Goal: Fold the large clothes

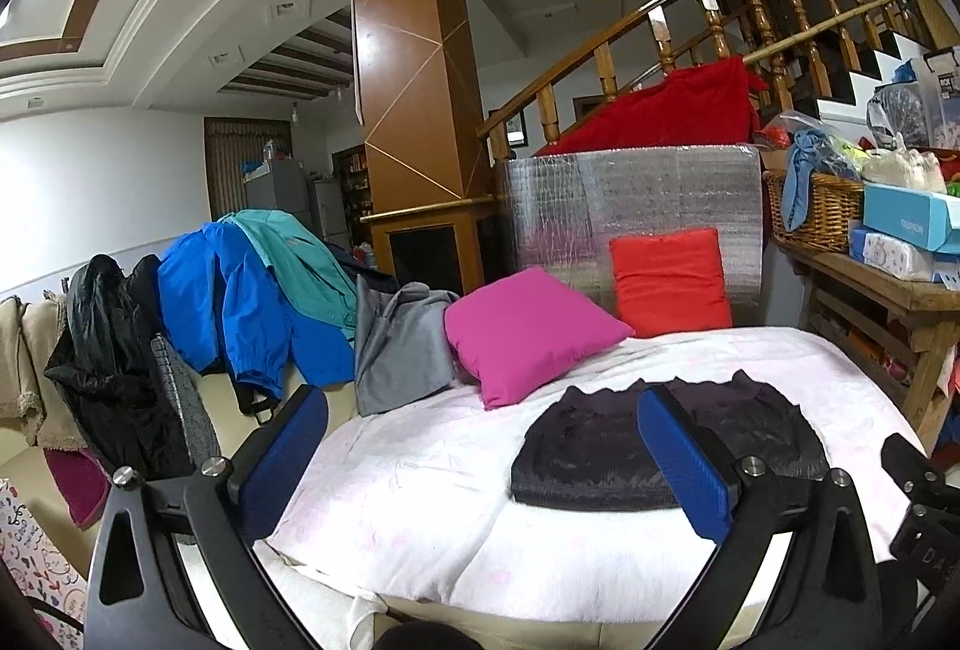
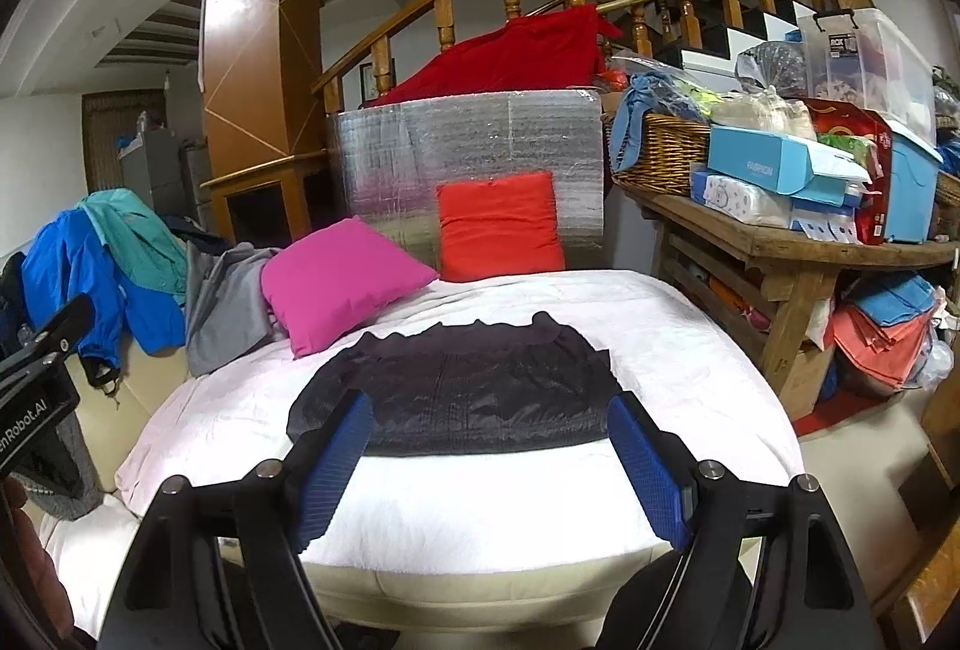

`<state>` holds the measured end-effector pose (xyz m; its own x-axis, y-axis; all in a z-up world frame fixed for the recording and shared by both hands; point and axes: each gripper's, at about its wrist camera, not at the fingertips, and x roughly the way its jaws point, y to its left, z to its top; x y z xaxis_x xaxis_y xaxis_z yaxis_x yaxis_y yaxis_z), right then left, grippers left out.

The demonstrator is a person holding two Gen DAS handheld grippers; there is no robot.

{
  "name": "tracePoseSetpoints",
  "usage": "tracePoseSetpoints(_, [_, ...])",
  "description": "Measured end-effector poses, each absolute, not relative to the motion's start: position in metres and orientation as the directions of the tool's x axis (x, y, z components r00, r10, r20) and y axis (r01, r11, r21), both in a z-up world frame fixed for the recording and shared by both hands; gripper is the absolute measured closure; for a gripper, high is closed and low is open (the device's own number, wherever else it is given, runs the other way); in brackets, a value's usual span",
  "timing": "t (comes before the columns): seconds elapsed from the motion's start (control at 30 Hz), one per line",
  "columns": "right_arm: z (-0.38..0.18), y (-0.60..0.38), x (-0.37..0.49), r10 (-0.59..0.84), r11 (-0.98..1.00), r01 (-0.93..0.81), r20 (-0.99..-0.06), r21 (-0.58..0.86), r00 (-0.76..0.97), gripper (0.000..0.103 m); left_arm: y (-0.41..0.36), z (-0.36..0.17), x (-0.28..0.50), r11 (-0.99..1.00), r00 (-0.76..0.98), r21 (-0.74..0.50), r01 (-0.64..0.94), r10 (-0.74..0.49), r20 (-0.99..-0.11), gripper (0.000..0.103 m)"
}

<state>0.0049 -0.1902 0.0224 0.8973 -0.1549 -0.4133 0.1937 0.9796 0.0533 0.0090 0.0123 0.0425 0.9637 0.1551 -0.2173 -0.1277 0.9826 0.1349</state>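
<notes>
The dark garment (image 2: 456,386) lay folded on the white blanket (image 2: 510,500), both grippers (image 1: 480,446) (image 2: 489,464) spread empty, unfolded jackets (image 1: 240,302) waiting.

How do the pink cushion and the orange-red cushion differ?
The pink cushion lies tilted, corner forward, on the white blanket; the orange-red cushion stands upright against the silver foil panel. The pink one sits nearer the folded dark garment. Both are square and plain.
</notes>
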Motion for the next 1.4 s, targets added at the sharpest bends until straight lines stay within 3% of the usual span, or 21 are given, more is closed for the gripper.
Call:
tracePoseSetpoints(0.37, [-0.001, -0.185, 0.006, -0.137, 0.983, 0.179, -0.486, 0.041, 0.863, 0.02, 0.017, 0.025, 0.008, 0.986, 0.949, 0.132, -0.105, 0.139, -0.284, 0.0])
tracePoseSetpoints(1.4, [-0.011, -0.187, 0.016, -0.147, 0.979, 0.198, -0.521, 0.043, 0.841, 0.02, 0.022, 0.005, 0.021, 0.986, 0.926, 0.134, -0.095, 0.137, -0.353, 0.0])
